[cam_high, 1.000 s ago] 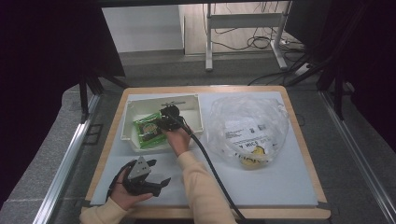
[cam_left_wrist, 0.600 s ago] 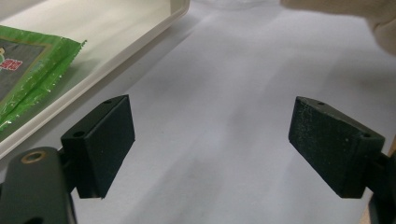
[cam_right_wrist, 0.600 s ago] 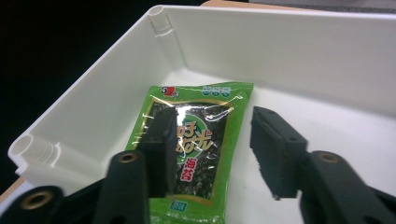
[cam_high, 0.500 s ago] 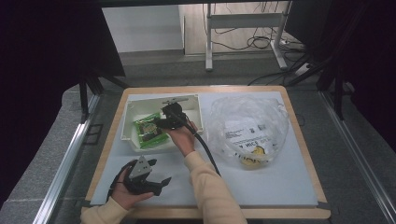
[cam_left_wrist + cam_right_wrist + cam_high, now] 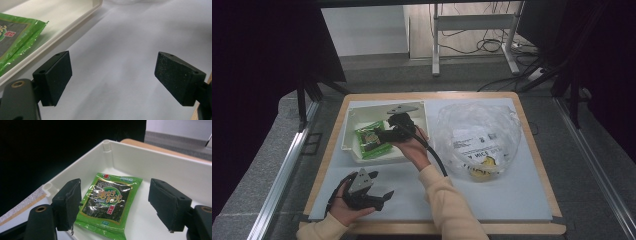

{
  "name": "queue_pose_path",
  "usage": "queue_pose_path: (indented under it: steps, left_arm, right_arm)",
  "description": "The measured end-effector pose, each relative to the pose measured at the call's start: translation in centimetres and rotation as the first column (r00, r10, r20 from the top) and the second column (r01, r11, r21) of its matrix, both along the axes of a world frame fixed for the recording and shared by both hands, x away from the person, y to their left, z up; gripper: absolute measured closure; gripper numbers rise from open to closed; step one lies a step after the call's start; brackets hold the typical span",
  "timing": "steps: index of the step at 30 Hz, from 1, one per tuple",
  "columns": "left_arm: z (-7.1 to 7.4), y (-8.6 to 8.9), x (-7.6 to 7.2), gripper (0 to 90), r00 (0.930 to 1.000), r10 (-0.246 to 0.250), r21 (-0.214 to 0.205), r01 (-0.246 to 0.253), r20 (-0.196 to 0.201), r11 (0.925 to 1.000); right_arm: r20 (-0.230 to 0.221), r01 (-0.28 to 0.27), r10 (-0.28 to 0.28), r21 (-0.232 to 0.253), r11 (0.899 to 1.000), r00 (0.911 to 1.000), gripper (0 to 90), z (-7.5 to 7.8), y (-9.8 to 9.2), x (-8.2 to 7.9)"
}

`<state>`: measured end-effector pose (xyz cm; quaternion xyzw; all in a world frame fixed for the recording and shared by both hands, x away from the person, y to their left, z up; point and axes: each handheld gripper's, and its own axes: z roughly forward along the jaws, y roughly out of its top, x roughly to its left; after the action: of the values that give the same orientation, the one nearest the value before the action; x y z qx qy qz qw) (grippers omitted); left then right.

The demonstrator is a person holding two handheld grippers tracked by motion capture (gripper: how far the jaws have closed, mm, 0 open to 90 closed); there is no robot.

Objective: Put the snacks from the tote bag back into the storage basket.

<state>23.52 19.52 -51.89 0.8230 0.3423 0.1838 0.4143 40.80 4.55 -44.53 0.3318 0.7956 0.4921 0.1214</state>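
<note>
Both claws gape empty; right claw (image 5: 115, 205) hangs over green packet (image 5: 108, 202) in white tray (image 5: 349, 130); left claw (image 5: 112, 77) over mat

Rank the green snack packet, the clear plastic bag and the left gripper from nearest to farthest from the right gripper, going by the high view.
1. Green snack packet: in the white tray, just left of the right gripper, whose jaws are open over it.
2. Left gripper: near the table's front edge, below and slightly left.
3. Clear plastic bag: its middle lies well off to the right.

Cream sleeves (image 5: 452, 210), black jaws — grey three-cornered plates (image 5: 362, 179)
</note>
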Motion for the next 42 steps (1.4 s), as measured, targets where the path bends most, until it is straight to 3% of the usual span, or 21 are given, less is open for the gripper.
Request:
queue_pose_path:
  steps: [8, 16, 17, 23, 35, 42]
  left_arm:
    - [-0.1, 0.6, -0.2, 14.4, 0.9996, 0.026, 0.0, -0.026, -0.004, 0.9997]
    - [-0.2, 0.7, 0.2, 14.3, 0.9992, 0.038, -0.002, -0.039, -0.013, 0.9993]
    - [-0.3, 0.7, 0.2, 14.3, 0.999, 0.042, -0.005, -0.042, -0.017, 0.9991]
    - [-0.4, 0.5, 0.4, 14.3, 0.9987, 0.046, 0.004, -0.046, -0.024, 0.9989]
    - [-0.7, 0.2, 0.9, 14.3, 0.9981, 0.05, 0.008, -0.05, -0.035, 0.9987]
    - [-0.6, -0.1, 1.1, 14.3, 0.9991, 0.03, 0.014, -0.03, -0.03, 0.9995]
  right_arm:
    - [0.047, -0.033, 0.034, -0.033, 0.999, 0.9983, 26.4, 1.4, -2.6, -2.1]
    - [0.09, -0.045, 0.05, -0.052, 0.998, 0.9947, 25.9, 2.2, -8.3, -4.8]
    - [0.091, -0.047, 0.051, -0.051, 0.998, 0.9945, 25.9, 2.1, -10.0, -5.6]
    - [0.09, -0.009, 0.014, -0.056, 0.998, 0.9958, 25.9, 1.2, -14.5, -7.7]
    - [0.067, 0.033, -0.024, -0.124, 0.992, 0.9975, 25.2, -1.7, -19.1, -10.9]
    - [0.046, 0.074, -0.069, -0.108, 0.991, 0.9965, 25.0, -2.6, -20.9, -11.1]
